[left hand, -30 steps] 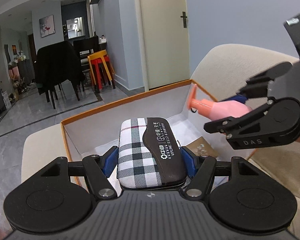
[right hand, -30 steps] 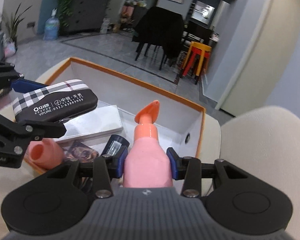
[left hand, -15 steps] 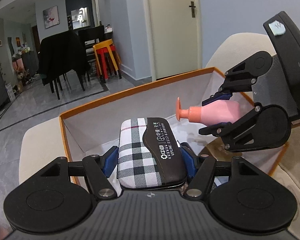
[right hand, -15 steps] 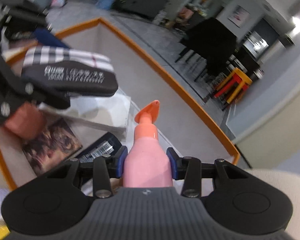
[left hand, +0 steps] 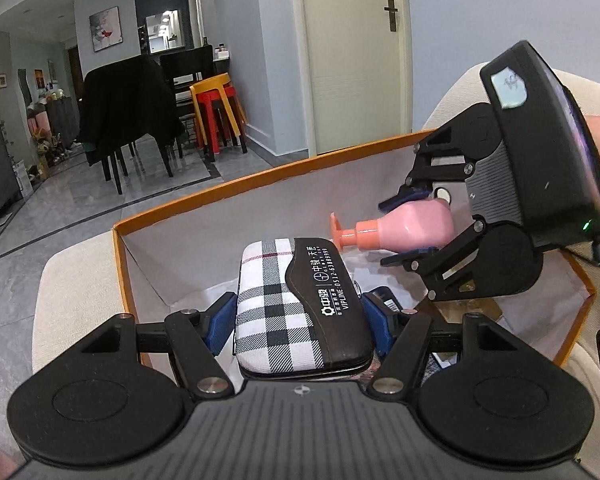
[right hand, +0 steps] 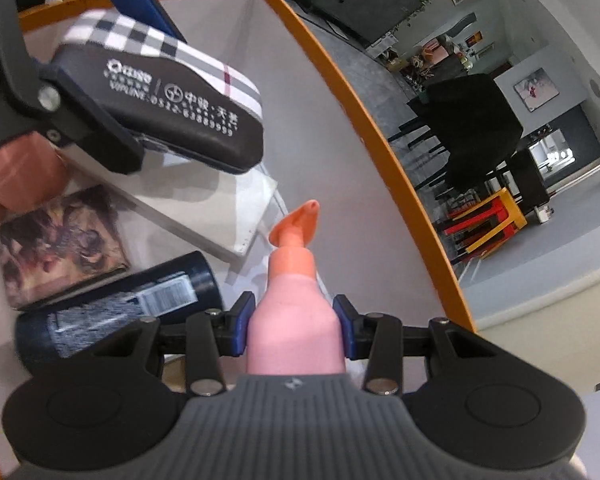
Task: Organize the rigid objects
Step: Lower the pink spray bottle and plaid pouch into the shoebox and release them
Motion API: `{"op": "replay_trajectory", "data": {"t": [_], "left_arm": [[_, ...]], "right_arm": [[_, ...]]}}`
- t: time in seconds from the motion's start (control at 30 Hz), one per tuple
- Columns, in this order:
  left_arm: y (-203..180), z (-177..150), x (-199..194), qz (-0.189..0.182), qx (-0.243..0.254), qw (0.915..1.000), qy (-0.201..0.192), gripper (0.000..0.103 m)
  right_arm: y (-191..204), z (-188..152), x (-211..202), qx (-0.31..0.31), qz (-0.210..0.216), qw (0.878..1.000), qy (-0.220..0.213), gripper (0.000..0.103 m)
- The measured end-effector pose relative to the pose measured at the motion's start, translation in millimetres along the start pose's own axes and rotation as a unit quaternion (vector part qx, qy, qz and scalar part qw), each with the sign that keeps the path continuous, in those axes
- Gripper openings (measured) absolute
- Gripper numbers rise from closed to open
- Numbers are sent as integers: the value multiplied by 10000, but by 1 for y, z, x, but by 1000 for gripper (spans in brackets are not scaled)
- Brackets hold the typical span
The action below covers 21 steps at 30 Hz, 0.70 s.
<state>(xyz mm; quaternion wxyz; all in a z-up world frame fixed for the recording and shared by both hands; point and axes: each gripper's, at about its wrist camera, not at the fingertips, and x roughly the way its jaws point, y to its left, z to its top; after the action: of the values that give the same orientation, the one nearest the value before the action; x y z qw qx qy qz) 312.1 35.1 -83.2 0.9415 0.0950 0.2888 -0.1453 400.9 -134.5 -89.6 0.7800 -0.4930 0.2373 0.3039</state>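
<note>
A plaid case with a black flap (left hand: 300,304) sits between the blue pads of my left gripper (left hand: 300,320), which is shut on it above the orange-rimmed box (left hand: 260,176). My right gripper (right hand: 294,332) is shut on a pink pump bottle (right hand: 296,320) with an orange nozzle, held inside the box. In the left wrist view that pink bottle (left hand: 412,228) lies sideways, nozzle pointing left, with the right gripper (left hand: 412,228) rolled on its side. The plaid case (right hand: 160,96) hangs at upper left in the right wrist view.
On the box floor lie a dark blue can (right hand: 120,304), a patterned brown card (right hand: 60,244), a flat white box (right hand: 204,216) and a salmon cup (right hand: 16,172). The box rests on a cream cushion (left hand: 76,272). Chairs and stools (left hand: 216,116) stand beyond.
The right gripper has rolled onto its side and sunk deeper into the box with the pink bottle. The left gripper with the plaid case has barely moved.
</note>
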Motion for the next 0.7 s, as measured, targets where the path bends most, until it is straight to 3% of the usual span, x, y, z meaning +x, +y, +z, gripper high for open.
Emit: {"op": "replay_trajectory", "data": {"t": [0.13,0.27,0.7], "left_arm": [[-4,-4,-1,3,-2,10000,22,76],[-9,-1,0,5,19,10000,42,76],[-26,0,8,52,245,9994,257,77]], "right_arm": [[4,-4,5,-198,-463,9986,143,61],[-4,-5,-7,154,-320,9994,4,61],[-6,-6,-21,386,-225,9990,-39,61]]}}
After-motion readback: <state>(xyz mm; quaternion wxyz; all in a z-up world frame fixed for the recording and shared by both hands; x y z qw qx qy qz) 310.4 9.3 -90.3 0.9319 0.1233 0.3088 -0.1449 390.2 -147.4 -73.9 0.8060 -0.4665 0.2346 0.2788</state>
